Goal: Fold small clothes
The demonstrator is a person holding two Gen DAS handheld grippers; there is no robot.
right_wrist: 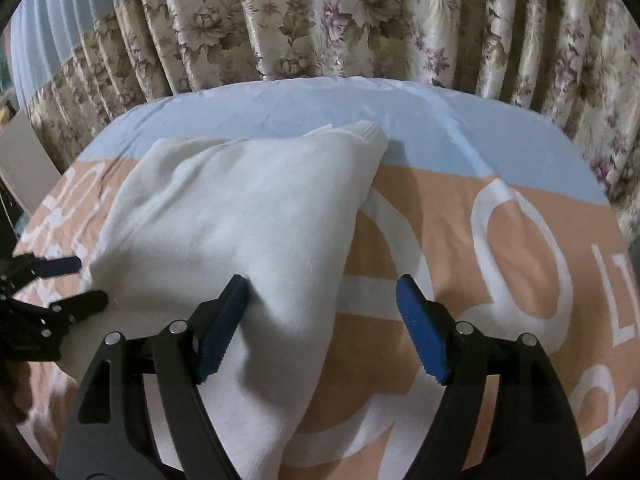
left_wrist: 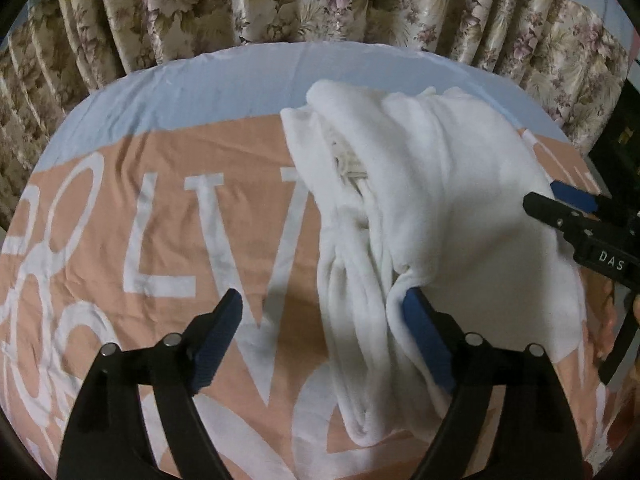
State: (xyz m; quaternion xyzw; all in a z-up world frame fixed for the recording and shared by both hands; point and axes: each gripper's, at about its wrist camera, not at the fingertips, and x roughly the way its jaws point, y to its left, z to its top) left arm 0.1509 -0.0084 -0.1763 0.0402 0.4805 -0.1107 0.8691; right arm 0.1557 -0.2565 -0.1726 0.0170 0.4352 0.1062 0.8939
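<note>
Lying on the printed bedsheet (right_wrist: 500,208), the white garment (right_wrist: 240,216) sits between both spread tools.

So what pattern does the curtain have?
The curtain has a floral pattern, cream with mauve flowers; clearest in the right wrist view.

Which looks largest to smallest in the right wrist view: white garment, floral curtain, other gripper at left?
1. floral curtain, spanning the whole top.
2. white garment; nearness to the camera inflates it.
3. left gripper, clearly smallest, partly cut off.

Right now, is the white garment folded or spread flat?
Folded: the white garment lies doubled over in layers, edges stacked on the bedsheet.
</note>
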